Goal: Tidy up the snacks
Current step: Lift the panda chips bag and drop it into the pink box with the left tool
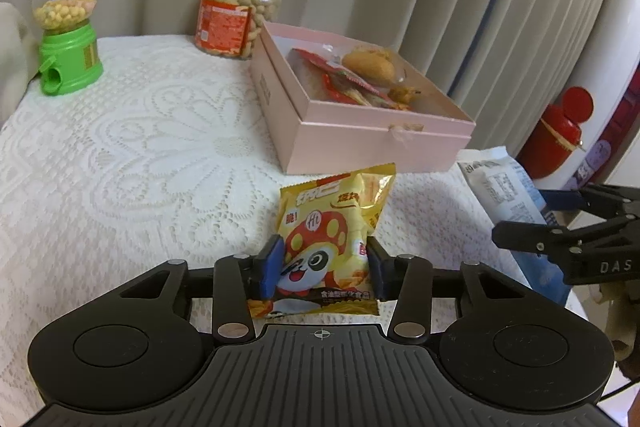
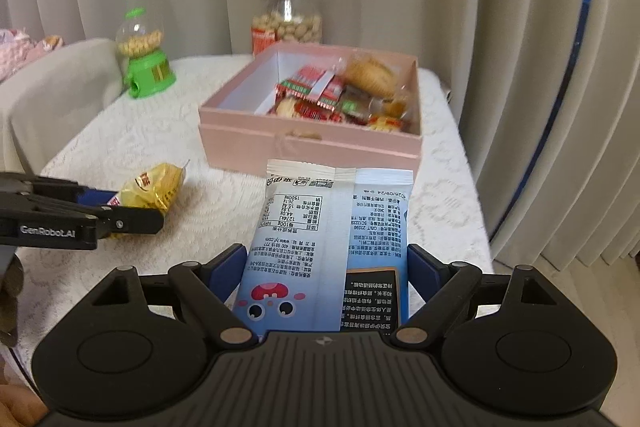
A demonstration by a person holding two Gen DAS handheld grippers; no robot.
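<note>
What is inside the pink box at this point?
The pink box holds a heap of small red-and-white wrapped snacks and a clear-wrapped round pastry, piled toward its right side. The left part shows bare white lining. Anything beneath the heap is covered.

This is a home, most likely a living room or bedroom corner. Ahead of the claws stands a table (image 1: 120, 131) under a white lace cloth, the sort laid out in a household. Beyond it, floor-length beige curtains (image 2: 500, 47) hang in folds across the whole background. Far ahead and to the left sits a green toy candy dispenser (image 1: 68, 27), with a glass jar of peanuts (image 1: 238, 7) further right. Off to the left, a cloth-covered chair back (image 2: 60, 87) shows.
</note>
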